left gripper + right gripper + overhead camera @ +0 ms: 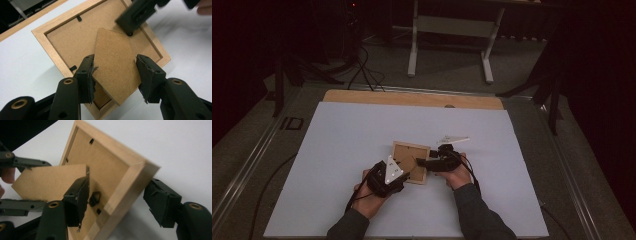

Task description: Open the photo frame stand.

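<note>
The picture frame (410, 162) lies face down at the centre of the high view, on the white table sheet (337, 150), with its hardboard back upward. The easel stand (115, 67), a flat kite-shaped hardboard leg, is swung up off the back panel.

Left gripper (115, 75): in the left gripper view its jaws sit on either side of the stand. The left pad is at the stand's edge and the right pad stands just clear, so I cannot tell whether it grips.

Right gripper (117, 205): jaws apart, straddling one wooden side rail of the frame near the lower centre of the right gripper view. The inner jaw is over the back panel and the outer jaw is clear of the rail.

Handling, as judged:
- The frame looks light and rigid. The wood rails are the sound place to take hold, across their width.
- The stand is thin, stiff board hinged at one end. Hold it by its long edges, near the free tip, and avoid twisting, since the hinge is probably the weak point.
- A glass pane may sit beneath, so keep the frame low and flat.
- The small black turn clips (73, 67) are easy to bend.
</note>
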### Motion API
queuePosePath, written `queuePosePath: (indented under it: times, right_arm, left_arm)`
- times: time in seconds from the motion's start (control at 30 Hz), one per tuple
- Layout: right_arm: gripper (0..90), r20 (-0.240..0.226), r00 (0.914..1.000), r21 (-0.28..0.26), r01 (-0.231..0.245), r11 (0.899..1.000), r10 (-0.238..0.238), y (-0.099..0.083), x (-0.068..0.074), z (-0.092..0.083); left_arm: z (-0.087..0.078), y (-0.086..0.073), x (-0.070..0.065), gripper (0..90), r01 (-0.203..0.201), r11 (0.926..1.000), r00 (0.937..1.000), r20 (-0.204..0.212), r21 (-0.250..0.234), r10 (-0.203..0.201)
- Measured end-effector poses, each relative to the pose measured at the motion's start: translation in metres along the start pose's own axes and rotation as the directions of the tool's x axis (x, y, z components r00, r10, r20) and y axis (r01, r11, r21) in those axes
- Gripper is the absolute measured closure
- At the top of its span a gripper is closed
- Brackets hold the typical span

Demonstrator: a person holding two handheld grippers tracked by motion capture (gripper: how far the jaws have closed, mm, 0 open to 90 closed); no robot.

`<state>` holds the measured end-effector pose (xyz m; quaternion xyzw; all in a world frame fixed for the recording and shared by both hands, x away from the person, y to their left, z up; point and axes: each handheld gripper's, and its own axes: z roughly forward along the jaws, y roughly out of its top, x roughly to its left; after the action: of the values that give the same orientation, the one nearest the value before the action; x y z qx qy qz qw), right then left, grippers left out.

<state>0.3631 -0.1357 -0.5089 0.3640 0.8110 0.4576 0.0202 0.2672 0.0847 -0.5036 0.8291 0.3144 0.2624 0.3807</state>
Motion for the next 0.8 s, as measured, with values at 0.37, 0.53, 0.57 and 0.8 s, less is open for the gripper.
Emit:
queuePosePath:
  times: [0.37,0.53,0.57,0.8]
  right_arm:
    - [40.3,-0.005,1.0,-0.009,-0.003,1.0,0.003,-0.002,0.001,0.0]
    - [40.5,-0.003,1.0,-0.016,0.006,1.0,-0.006,-0.003,0.002,-0.001]
    - [40.4,-0.003,1.0,-0.016,0.009,1.0,-0.009,-0.003,0.002,-0.001]
    - [41.7,-0.001,0.9994,-0.026,0.035,0.999,-0.035,-0.003,0.004,-0.003]
  left_arm:
    - [0.0,-0.002,0.004,51.7,0.023,0.9995,0.9992,0.032,0.02,-0.024]
    - [0.0,-0.003,0.009,49.4,0.075,0.9966,0.9939,0.078,0.033,-0.077]
    - [0.001,-0.003,0.01,49.3,0.085,0.9958,0.9923,0.087,0.035,-0.087]
    - [0.0,-0.003,0.015,49.7,0.162,0.986,0.9738,0.155,0.038,-0.166]
